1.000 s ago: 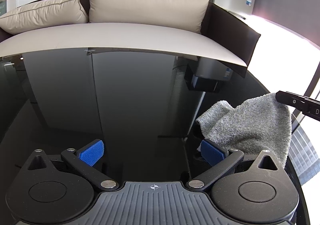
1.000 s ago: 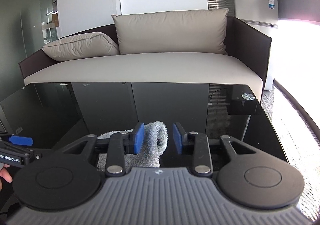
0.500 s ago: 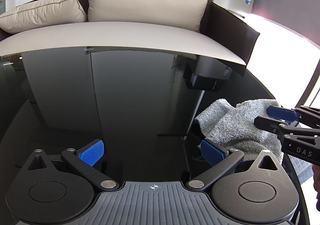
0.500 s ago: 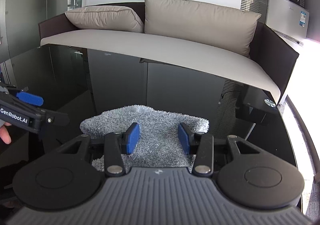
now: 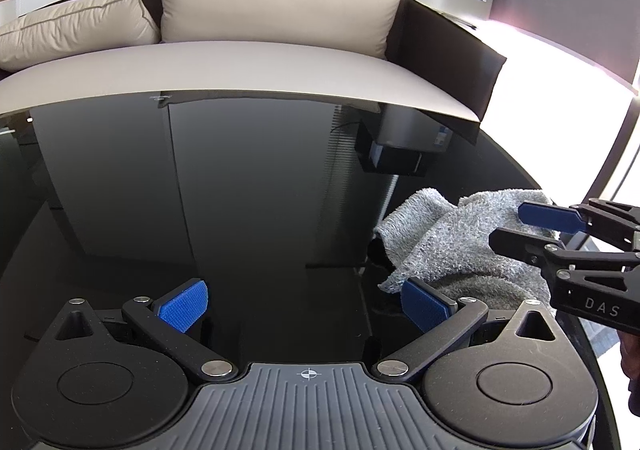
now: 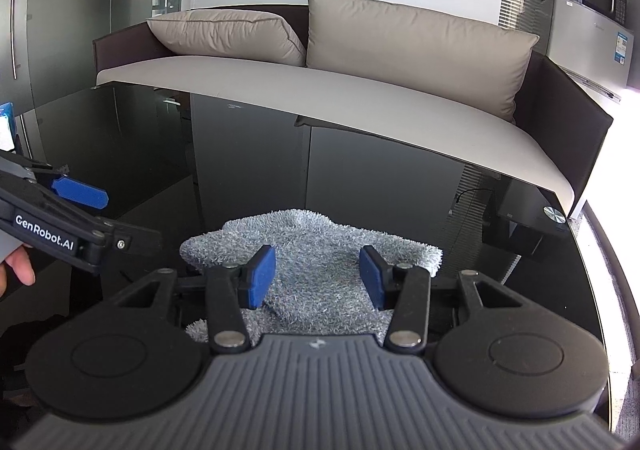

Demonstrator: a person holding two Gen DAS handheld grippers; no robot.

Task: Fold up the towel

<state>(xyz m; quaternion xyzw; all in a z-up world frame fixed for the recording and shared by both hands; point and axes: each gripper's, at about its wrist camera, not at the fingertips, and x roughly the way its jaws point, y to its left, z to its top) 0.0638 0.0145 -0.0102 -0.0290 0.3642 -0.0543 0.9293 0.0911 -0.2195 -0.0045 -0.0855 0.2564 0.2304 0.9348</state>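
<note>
Right wrist | left gripper (image 6: 86, 210) "GenRobot.AI", jaws apart | right gripper (image 6: 316, 276) "DAS", jaws apart | towel (image 6: 316, 250)

The glossy black counter (image 6: 360, 178) carries a crumpled grey towel (image 6: 320, 258) near its right edge, and a small black box (image 5: 390, 160) lies farther back.

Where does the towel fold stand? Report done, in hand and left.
Done: no neat fold shows; the grey towel lies rumpled on the black glass table. In hand: nothing; the right gripper is open over it, and the left gripper is open beside its edge. Left: grasping, spreading and folding.
</note>
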